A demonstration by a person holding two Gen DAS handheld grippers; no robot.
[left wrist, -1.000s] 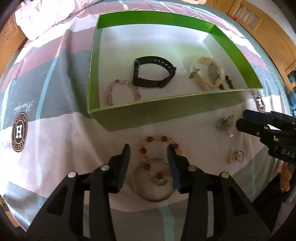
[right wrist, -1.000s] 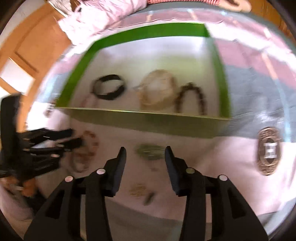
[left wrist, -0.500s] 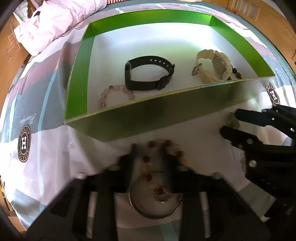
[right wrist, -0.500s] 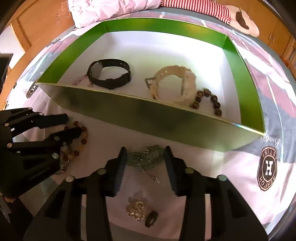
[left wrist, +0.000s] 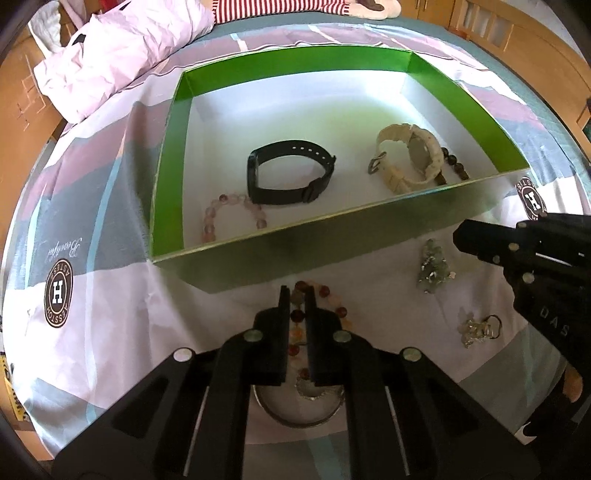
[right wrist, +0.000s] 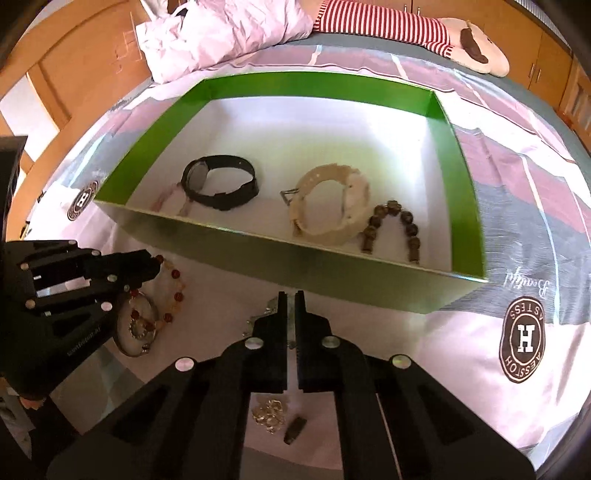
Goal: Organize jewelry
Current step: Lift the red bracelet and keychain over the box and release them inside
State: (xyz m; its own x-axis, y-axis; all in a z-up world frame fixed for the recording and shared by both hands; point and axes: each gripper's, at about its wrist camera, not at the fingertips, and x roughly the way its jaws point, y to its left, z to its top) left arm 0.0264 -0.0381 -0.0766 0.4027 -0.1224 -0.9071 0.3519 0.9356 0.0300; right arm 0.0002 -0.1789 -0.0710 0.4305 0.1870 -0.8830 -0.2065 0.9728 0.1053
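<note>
A green box (left wrist: 351,229) (right wrist: 280,254) lies on the bed and holds a black watch (left wrist: 288,177) (right wrist: 221,182), a cream watch (left wrist: 410,158) (right wrist: 332,203), a pink bead bracelet (left wrist: 232,210) and a dark bead bracelet (right wrist: 391,229). My left gripper (left wrist: 297,295) is shut on a red-and-orange bead bracelet (left wrist: 332,299) (right wrist: 173,291) in front of the box. My right gripper (right wrist: 291,299) is shut on a greenish silver chain piece (left wrist: 432,269) (right wrist: 258,321), mostly hidden by its jaws.
A round silver bangle (left wrist: 303,410) (right wrist: 136,332) lies under the bead bracelet. A small gold trinket with a ring (left wrist: 478,328) (right wrist: 271,411) lies near the bed's front edge. A pink pillow (left wrist: 122,55) and a striped plush toy (right wrist: 406,26) lie behind the box.
Both grippers were open a second ago and have closed: the left on the bead bracelet, the right on the chain piece. Both views now sit a little further back from the box.
</note>
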